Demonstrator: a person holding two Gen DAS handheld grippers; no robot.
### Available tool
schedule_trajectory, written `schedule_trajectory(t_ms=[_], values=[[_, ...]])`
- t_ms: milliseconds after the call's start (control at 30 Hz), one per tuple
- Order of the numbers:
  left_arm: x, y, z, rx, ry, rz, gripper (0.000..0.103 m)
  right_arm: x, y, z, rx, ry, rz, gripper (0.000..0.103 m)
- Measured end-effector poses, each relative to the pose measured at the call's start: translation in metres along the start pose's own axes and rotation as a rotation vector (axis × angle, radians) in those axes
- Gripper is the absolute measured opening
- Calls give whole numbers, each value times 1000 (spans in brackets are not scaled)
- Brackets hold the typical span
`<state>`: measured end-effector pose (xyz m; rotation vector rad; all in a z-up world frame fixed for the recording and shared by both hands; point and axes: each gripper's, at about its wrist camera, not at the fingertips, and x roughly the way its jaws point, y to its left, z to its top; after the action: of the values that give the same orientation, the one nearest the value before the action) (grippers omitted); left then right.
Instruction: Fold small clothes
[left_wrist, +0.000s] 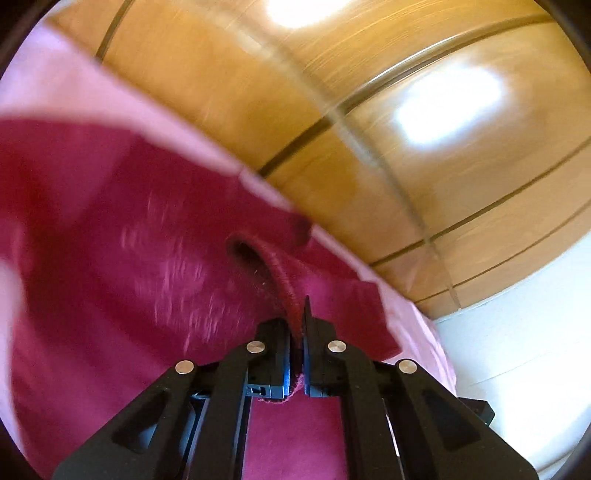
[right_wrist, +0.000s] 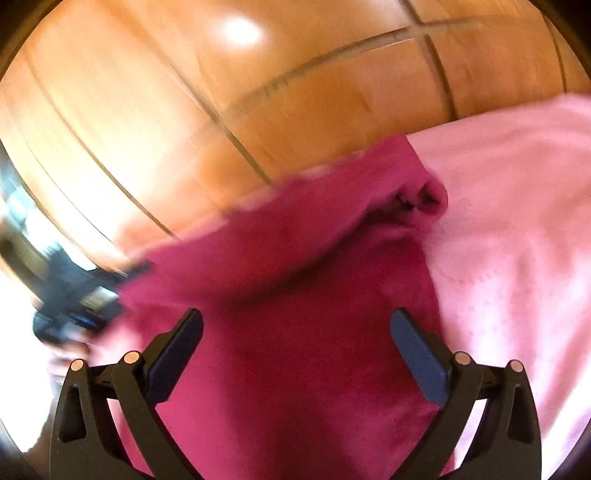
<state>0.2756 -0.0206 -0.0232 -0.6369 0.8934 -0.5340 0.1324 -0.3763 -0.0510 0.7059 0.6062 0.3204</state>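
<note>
Left black two-finger gripper (left_wrist: 297, 325) is clamped on the ribbed hem of the dark magenta knit garment (left_wrist: 122, 236); fabric is pinched between the closed jaws. Garment lies spread on a pale pink cloth sheet (left_wrist: 413, 317), next to orange-brown wooden panelling (left_wrist: 229, 92). Right black gripper (right_wrist: 295, 347) hangs over the garment (right_wrist: 295, 288), jaws wide apart, nothing held. Both views motion-blurred.

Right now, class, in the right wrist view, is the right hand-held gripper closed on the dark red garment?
No: the right hand-held gripper stands wide open above the dark red garment.
</note>
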Motion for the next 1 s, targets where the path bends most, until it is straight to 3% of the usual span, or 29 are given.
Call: schedule_trajectory(t_ms=[200, 300, 367, 533, 667, 800, 900, 1000], values=[[-23, -8, 35, 89, -74, 26, 3, 15, -32, 22, 251, -9, 278, 101], [-28, -2, 38, 103, -72, 44, 3, 36, -45, 29, 327, 8, 284, 101], [-29, 5, 38, 100, -71, 59, 3, 44, -49, 34, 345, 10, 264, 101], [-20, 30, 40, 85, -61, 147, 3, 32, -55, 47, 339, -117, 157, 101], [8, 48, 35, 132, -14, 289, 3, 34, -63, 39, 304, -73, 72, 101], [33, 60, 26, 206, 22, 386, 3, 28, -43, 34, 158, 22, -67, 101], [37, 66, 21, 230, 29, 397, 3, 21, -14, 27, 11, 94, -95, 101], [33, 65, 21, 235, 19, 378, 3, 10, 13, 27, -103, 95, -77, 101]])
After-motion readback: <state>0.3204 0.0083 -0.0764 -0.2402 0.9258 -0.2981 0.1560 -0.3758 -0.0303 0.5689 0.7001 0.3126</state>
